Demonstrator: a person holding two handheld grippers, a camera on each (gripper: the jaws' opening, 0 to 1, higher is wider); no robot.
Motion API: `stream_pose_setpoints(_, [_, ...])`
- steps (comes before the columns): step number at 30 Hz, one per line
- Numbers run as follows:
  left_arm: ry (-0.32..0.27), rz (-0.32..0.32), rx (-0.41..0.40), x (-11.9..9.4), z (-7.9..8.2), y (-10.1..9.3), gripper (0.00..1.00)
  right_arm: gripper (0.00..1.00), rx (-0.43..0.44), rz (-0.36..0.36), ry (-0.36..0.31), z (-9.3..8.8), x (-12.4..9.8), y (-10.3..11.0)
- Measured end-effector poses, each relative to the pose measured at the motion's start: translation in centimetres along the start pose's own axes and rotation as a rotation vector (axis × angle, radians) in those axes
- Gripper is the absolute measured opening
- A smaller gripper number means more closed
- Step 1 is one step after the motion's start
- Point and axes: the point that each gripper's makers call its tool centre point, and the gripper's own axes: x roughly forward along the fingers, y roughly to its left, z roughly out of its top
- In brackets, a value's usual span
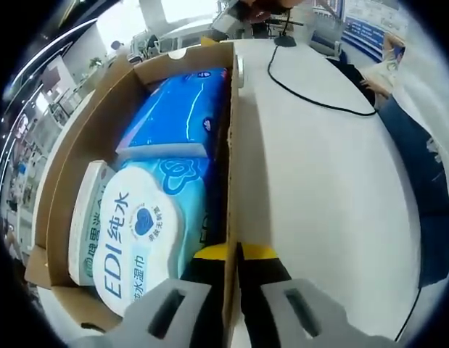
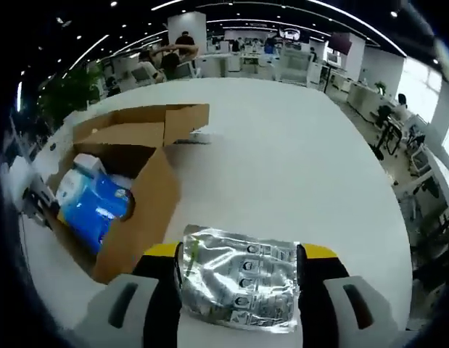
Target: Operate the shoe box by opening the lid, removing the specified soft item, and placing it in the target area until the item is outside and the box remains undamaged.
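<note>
Left gripper (image 1: 232, 255) is clamped on the right side wall of the box (image 1: 230, 167), one jaw inside and one outside, yellow jaw tips pressed against the cardboard edge. Box is open, flaps out, sitting on a white table (image 1: 311, 188). Inside the box, near end: a wet wipes pack (image 1: 148, 239) with a white oval lid and blue print, lying flat, partly over a second white pack (image 1: 85, 217) beside the left wall. Farther in, a blue pack (image 1: 182, 116) lies along the length of the box, up against the gripped wall. A black cable (image 1: 311, 98) runs across the table to the right of the box, well apart from it

Right gripper (image 2: 241, 279) is grasping a silver foil pouch (image 2: 239, 279) crosswise between its jaws, yellow tips showing at each side of the pouch. Pouch is crinkled, with small dark print, and it is outside the box, held over bare table (image 2: 297, 167). In the right gripper view the box (image 2: 130, 196) is to the left and farther off, lid flap (image 2: 148, 123) folded open, blue pack (image 2: 93, 206) visible inside. Left gripper (image 2: 35, 190) shows at the box's far left edge, dark and partly cut off by the rim. Open office behind the table with desks, plants and people, too small to detail
</note>
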Motion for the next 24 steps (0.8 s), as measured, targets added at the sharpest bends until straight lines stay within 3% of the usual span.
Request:
stream_pose_setpoints(3, [-0.002,0.002,0.001,0.0,0.0,0.0,0.01,0.67,-0.109,0.059,-0.023,2.8,-1.5,0.6])
stream_pose_setpoints(6, [-0.004,0.001,0.006,0.0,0.0,0.0,0.01,0.67,-0.277,0.112,-0.037,5.9,-3.0,1.7])
stream_pose_setpoints(8, [-0.008,-0.001,0.009,0.0,0.0,0.0,0.01,0.67,-0.338,0.128,-0.027,6.7,-3.4,2.3])
stream_pose_setpoints(10, [-0.01,0.001,0.008,0.0,0.0,0.0,0.01,0.67,-0.454,0.19,-0.037,8.5,-4.1,4.2])
stream_pose_setpoints(13, [-0.011,0.003,0.006,0.0,-0.1,0.1,0.01,0.67,-0.53,0.257,-0.024,9.1,-4.4,6.1])
stream_pose_setpoints(15, [-0.013,0.005,0.009,0.0,-0.1,0.1,0.01,0.67,-0.661,0.343,0.008,9.1,-4.5,8.7])
stream_pose_setpoints(16, [-0.012,0.004,0.009,0.0,-0.1,0.1,0.01,0.67,-0.698,0.365,0.023,8.7,-4.0,8.5])
stream_pose_setpoints(18, [-0.012,0.002,0.009,0.0,-0.1,0.0,0.01,0.67,-0.823,0.403,0.047,8.3,-3.6,10.0])
stream_pose_setpoints(20, [-0.012,0.0,0.006,-0.1,-0.1,0.0,0.01,0.67,-0.88,0.427,0.039,8.2,-3.4,10.9])
stream_pose_setpoints(21, [-0.013,0.0,0.007,-0.1,-0.1,0.0,0.01,0.67,-0.916,0.451,0.053,7.9,-3.3,11.9])
stream_pose_setpoints(24, [-0.015,0.002,0.006,0.0,-0.2,0.0,0.01,0.67,-0.93,0.505,0.116,6.6,-1.9,12.0])
